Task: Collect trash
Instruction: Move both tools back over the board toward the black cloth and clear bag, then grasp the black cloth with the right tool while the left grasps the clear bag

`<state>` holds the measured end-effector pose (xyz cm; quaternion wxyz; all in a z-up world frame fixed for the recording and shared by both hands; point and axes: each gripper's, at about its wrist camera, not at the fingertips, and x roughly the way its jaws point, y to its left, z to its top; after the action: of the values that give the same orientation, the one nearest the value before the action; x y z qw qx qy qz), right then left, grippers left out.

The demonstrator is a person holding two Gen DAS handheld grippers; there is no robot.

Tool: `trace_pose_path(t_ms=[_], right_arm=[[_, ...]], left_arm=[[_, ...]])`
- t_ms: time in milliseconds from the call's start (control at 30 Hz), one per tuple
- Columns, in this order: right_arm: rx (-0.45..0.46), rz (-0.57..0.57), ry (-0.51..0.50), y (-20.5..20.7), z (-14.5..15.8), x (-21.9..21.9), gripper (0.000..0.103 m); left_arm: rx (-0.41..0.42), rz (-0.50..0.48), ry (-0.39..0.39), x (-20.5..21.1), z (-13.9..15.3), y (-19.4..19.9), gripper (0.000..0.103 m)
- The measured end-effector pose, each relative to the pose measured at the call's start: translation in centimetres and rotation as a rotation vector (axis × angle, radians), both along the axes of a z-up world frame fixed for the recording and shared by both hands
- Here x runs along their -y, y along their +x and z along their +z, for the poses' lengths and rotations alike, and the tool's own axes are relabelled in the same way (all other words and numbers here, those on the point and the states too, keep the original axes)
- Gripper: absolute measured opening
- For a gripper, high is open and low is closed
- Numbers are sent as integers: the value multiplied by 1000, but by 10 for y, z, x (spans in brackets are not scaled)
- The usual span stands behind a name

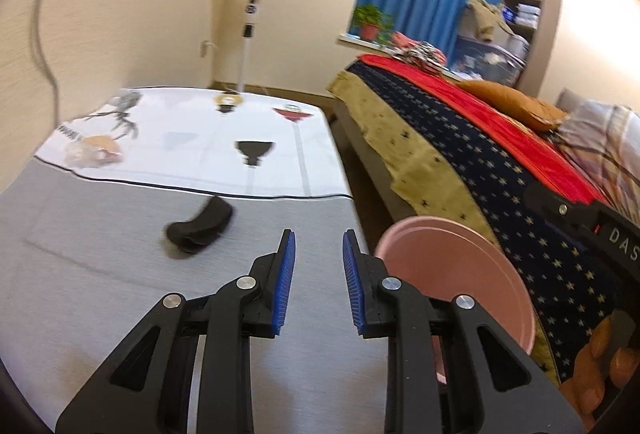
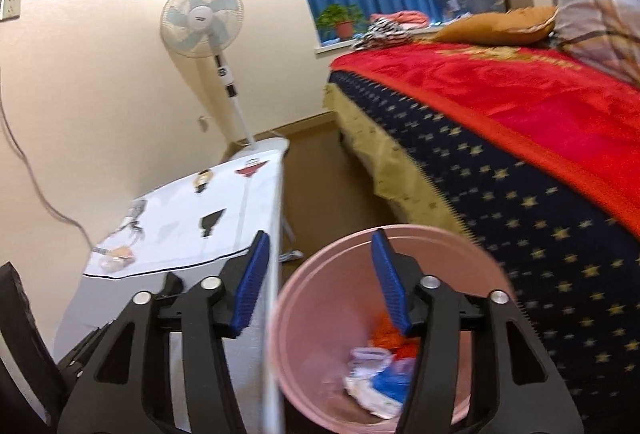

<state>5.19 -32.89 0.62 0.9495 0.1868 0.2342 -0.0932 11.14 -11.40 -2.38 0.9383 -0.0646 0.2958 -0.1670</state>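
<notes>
1. Now the left gripper (image 1: 319,240) has its fingers a little apart, holding nothing.
2. Right gripper (image 2: 318,244) fingers are wide, empty, above the pink bin (image 2: 320,314).
3. Trash (image 2: 376,382) lies inside the bin.
4. Black thing (image 1: 200,226) lies on the table (image 1: 100,294).

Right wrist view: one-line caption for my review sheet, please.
Right gripper, open and empty, over a pink bin holding wrappers, between table and bed.

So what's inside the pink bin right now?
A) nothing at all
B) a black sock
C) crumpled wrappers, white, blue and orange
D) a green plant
C: the right wrist view looks down into the pink bin, where crumpled white, blue and orange wrappers lie at the bottom.
</notes>
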Motion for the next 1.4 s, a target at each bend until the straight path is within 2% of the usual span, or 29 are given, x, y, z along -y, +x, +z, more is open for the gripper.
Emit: trace_pose_path(t_ms=[67, 167, 400, 600, 733, 900, 933, 1000, 1033, 1067, 1133, 1267, 1300, 1333, 1400], right_arm=[[4, 24, 27, 8, -3, -7, 38], [7, 71, 43, 22, -6, -21, 32], [20, 186, 78, 58, -12, -56, 31], [-16, 301, 124, 100, -32, -97, 31], [-56, 370, 126, 126, -47, -123, 33], [-146, 444, 158, 155, -69, -144, 42], [-164, 446, 147, 160, -73, -148, 47], [-204, 455, 138, 166, -81, -153, 47], [-224, 471, 147, 170, -86, -154, 44], [-235, 478, 145, 172, -88, -156, 32], [-262, 503, 132, 175, -92, -160, 15], [-236, 490, 122, 173, -88, -157, 7], [-230, 476, 117, 172, -87, -155, 7], [-223, 457, 121, 171, -87, -150, 7], [-213, 430, 140, 170, -87, -142, 7]], left_arm=[[-2, 32, 2, -10, -1, 5, 24], [-13, 76, 0, -25, -4, 13, 23], [-40, 201, -1, -65, -13, 42, 19], [-52, 290, 14, -93, -20, 65, 18], [-58, 337, 26, -107, -26, 80, 18], [-65, 388, 19, -122, -29, 97, 18], [-61, 403, 18, -125, -29, 100, 18], [-67, 419, 19, -130, -29, 107, 18], [-75, 432, 15, -134, -29, 111, 18], [-75, 451, 12, -139, -28, 114, 18], [-82, 481, 4, -147, -29, 121, 18], [-91, 562, -26, -164, -30, 134, 19], [-93, 574, -32, -167, -29, 137, 22], [-96, 593, -41, -172, -29, 141, 34], [-93, 625, -58, -179, -29, 148, 49]])
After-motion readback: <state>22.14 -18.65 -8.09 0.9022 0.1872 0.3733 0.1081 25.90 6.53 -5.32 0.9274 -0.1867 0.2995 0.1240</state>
